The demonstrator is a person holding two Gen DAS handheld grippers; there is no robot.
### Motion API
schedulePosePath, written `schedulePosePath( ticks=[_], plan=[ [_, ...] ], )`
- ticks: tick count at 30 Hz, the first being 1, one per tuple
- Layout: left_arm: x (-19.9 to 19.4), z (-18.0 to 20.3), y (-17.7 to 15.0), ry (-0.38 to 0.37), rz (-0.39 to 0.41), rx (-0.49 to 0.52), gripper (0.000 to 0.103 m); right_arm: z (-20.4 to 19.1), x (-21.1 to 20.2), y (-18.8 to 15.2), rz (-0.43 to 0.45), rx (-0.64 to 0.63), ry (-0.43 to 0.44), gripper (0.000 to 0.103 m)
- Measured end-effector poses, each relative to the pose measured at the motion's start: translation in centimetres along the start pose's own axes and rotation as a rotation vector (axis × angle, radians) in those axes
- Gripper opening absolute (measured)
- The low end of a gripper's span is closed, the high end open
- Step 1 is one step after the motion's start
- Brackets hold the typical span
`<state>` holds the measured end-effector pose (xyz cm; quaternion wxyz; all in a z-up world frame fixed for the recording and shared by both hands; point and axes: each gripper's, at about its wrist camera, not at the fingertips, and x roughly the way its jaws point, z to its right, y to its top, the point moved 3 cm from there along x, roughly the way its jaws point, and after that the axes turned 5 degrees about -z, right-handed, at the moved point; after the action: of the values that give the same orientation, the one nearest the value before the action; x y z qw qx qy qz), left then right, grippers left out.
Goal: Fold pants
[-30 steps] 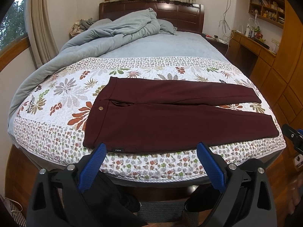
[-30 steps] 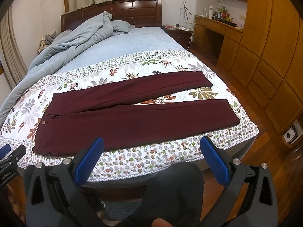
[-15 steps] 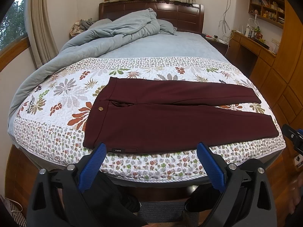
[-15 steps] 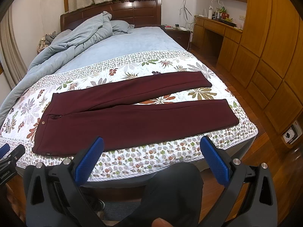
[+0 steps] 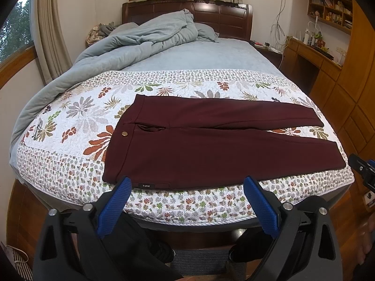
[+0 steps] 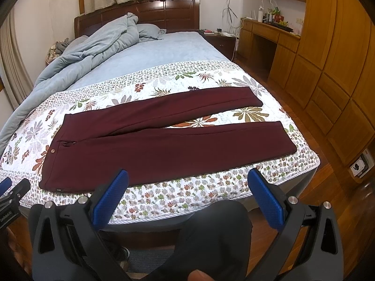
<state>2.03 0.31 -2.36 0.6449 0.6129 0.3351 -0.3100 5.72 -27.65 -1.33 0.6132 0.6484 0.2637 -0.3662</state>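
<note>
Left wrist view: pants (image 5: 211, 145) flat on quilt (image 5: 77, 117), waistband at 9 o'clock, legs toward 3. Left gripper (image 5: 185, 187) jaws apart, empty; right gripper (image 6: 187, 182) likewise. Folding not begun; next move likely needs near-leg grasp, fold toward 12.
</note>
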Motion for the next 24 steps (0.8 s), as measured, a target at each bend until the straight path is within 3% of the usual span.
schedulePosePath(
  ticks=[11,16,18,20,24],
  plan=[
    [1.2,0.1,0.2,-0.007,-0.023,0.003,0.097,0.1,1.2,-0.1,-0.014,0.001,-0.004,0.101],
    [4.3,-0.4,0.5,-0.068,-0.075,0.05,0.097,0.0,2.5,0.0,-0.005,-0.011,0.021,0.101],
    [6.1,-1.2,0.8,-0.156,-0.12,0.134,0.097,0.0,2.9,0.2,0.094,-0.038,0.089,0.101],
    [8.6,-4.0,1.6,-0.284,-0.22,0.14,0.097,0.2,4.1,0.3,0.14,-0.076,0.145,0.101],
    [12.3,-12.3,3.2,-0.248,-0.291,0.012,0.097,0.8,8.8,0.3,-0.032,-0.05,0.237,0.101]
  ],
)
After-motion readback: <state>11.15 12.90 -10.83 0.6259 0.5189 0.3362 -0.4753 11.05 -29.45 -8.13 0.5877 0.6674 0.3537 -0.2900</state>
